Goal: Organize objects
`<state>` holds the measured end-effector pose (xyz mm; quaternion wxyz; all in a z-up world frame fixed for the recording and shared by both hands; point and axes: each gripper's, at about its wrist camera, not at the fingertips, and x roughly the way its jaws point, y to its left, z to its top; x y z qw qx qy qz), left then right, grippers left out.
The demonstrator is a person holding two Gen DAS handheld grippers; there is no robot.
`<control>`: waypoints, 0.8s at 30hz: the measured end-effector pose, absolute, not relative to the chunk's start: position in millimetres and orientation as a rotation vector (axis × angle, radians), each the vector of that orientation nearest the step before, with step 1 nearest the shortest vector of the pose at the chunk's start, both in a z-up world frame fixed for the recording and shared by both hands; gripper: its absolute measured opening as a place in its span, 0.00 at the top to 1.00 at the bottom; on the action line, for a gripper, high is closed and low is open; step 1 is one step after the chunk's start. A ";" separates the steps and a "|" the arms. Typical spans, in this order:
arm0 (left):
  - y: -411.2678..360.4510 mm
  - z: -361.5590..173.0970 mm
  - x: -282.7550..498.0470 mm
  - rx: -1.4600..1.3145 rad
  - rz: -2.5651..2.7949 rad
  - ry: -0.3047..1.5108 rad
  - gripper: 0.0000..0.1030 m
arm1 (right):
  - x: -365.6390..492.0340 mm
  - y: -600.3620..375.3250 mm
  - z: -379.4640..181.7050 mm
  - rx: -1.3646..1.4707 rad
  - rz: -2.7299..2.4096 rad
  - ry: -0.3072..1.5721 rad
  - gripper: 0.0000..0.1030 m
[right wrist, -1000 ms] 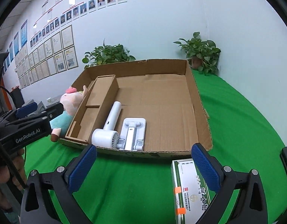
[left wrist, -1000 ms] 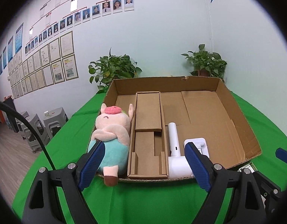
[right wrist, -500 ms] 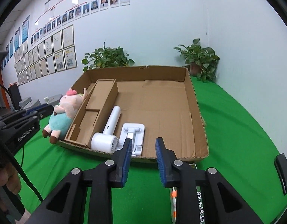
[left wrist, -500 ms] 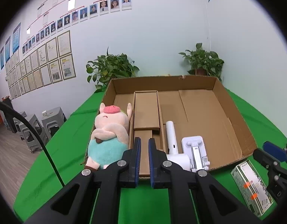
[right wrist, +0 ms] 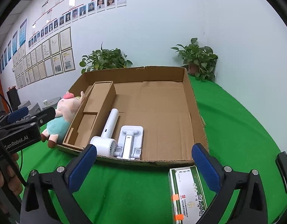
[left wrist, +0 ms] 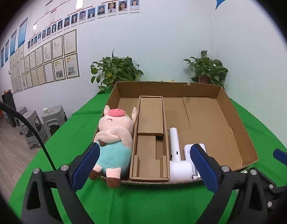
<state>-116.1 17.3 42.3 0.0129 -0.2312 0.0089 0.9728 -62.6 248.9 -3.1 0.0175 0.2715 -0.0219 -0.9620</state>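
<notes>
A shallow cardboard box (left wrist: 236,115) (right wrist: 192,100) lies on the green table. Inside it are a white handheld fan (left wrist: 176,155) (right wrist: 108,132), a white folding stand (left wrist: 188,148) (right wrist: 130,141) and a cardboard insert (left wrist: 151,117) (right wrist: 100,99). A pink pig plush (left wrist: 115,130) (right wrist: 63,115) in a teal outfit leans against the box's left wall from outside. A green and white carton (right wrist: 188,192) lies on the table under my right gripper's right finger. My left gripper (left wrist: 143,149) hovers before the box's near edge, its jaws opening, nothing between them. My right gripper (right wrist: 144,147) is likewise opening and empty.
Two potted plants (left wrist: 115,71) (left wrist: 207,71) stand behind the box against the wall. Grey stools (left wrist: 31,121) sit on the floor to the left. A hand (right wrist: 1,177) holds the left gripper's body (right wrist: 22,134). Green cloth (right wrist: 246,130) stretches right of the box.
Both grippers were wide, closed to nearly shut half a second ago, and now stand wide again. The box and the objects have not moved.
</notes>
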 end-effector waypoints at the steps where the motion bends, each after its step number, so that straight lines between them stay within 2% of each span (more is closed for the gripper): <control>1: 17.8 42.2 -117.1 -0.723 3.031 0.030 0.05 | -63.0 248.3 -3.6 0.846 -2.987 -0.070 0.00; 14: 26.6 38.8 -116.6 -0.737 3.018 0.066 0.05 | -67.9 246.3 -9.3 0.870 -2.995 -0.075 0.00; 18: 32.7 37.2 -117.7 -0.743 3.047 0.139 0.05 | -69.6 243.8 -11.1 0.886 -2.992 -0.068 0.00; 24: 31.4 37.8 -118.3 -0.745 3.047 0.125 0.05 | -70.1 238.2 -11.8 0.880 -2.983 -0.071 0.00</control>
